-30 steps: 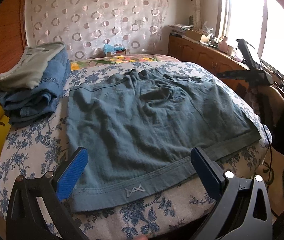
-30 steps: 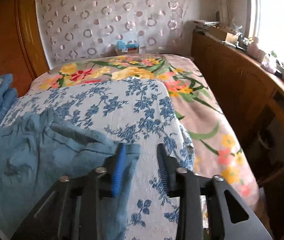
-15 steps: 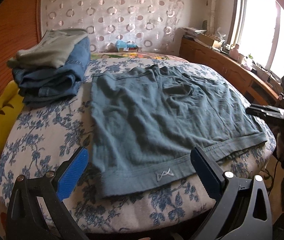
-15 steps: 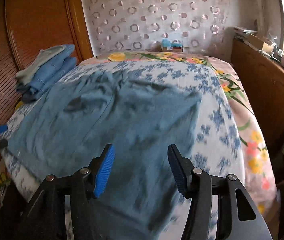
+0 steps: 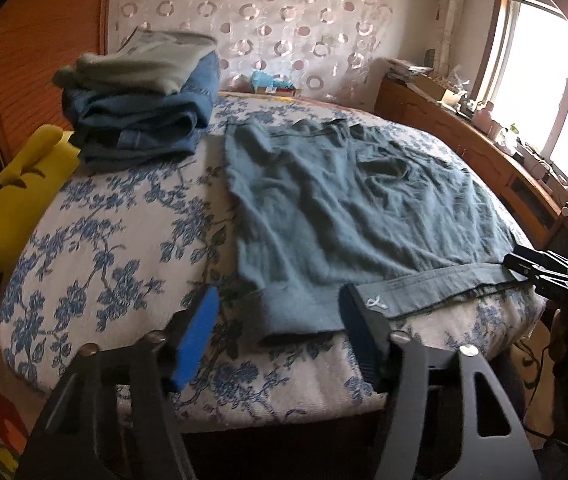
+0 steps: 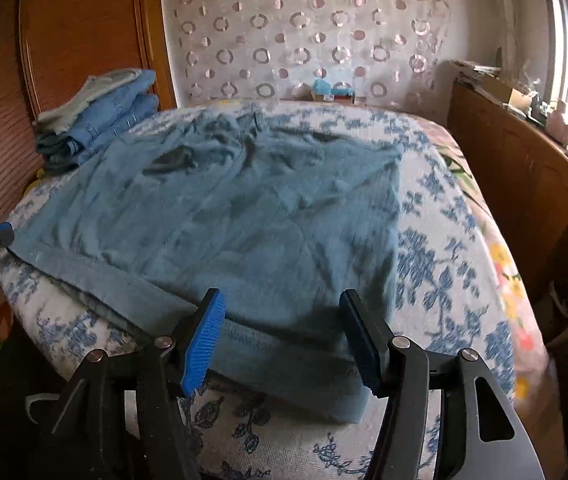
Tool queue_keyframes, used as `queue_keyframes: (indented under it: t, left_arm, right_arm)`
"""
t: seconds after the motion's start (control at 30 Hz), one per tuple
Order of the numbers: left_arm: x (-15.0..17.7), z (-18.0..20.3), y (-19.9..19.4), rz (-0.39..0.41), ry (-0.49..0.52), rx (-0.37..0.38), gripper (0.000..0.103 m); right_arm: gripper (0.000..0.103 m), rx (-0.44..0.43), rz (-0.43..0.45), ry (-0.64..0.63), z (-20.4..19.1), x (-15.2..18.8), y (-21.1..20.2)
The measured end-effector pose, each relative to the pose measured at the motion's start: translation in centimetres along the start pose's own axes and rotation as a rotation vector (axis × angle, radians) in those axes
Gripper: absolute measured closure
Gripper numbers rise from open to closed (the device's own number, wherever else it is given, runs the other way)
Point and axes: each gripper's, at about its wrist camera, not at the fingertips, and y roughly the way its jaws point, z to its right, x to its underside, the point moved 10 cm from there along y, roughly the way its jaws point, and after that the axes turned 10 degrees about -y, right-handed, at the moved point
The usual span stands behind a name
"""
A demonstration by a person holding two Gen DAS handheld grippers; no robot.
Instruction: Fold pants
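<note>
Teal pants (image 5: 348, 216) lying spread flat on bed (image 5: 123, 240) with blue-flowered cover, waistband at near edge. Left gripper (image 5: 279, 340) and right gripper (image 6: 284, 340) hovering at that edge, fingers wide apart, gripping nothing. Folded clothes stack (image 5: 143, 112) sitting at bed's far left. Circle-patterned curtain (image 6: 304, 32) hanging behind; window (image 5: 544, 92) glowing at right.

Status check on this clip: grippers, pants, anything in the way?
Left gripper open, right gripper open, both at the waistband. Pants flat on bed, unfolded. Folded clothes stack beside them, apart.
</note>
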Motion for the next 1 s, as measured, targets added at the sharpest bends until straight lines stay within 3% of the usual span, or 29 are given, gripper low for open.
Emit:
queue_keyframes:
  t: [0.43, 0.57, 0.7, 1.0]
  left_arm:
    - [0.9, -0.3, 1.0, -0.023, 0.008, -0.021, 0.056]
    - [0.8, -0.3, 0.9, -0.020, 0.021, -0.039, 0.080]
    - [0.2, 0.6, 0.3, -0.010, 0.042, -0.016, 0.094]
    - [-2.3, 5.5, -1.2, 0.017, 0.112, 0.060, 0.095]
  right_arm:
    - [0.038, 0.040, 0.060, 0.009, -0.1, -0.6, 1.3]
    - [0.037, 0.048, 0.062, 0.005, -0.3, -0.8, 2.0]
    - [0.037, 0.046, 0.055, 0.001, -0.3, -0.9, 2.2]
    - [0.037, 0.020, 0.045, 0.025, 0.7, -1.7, 1.8]
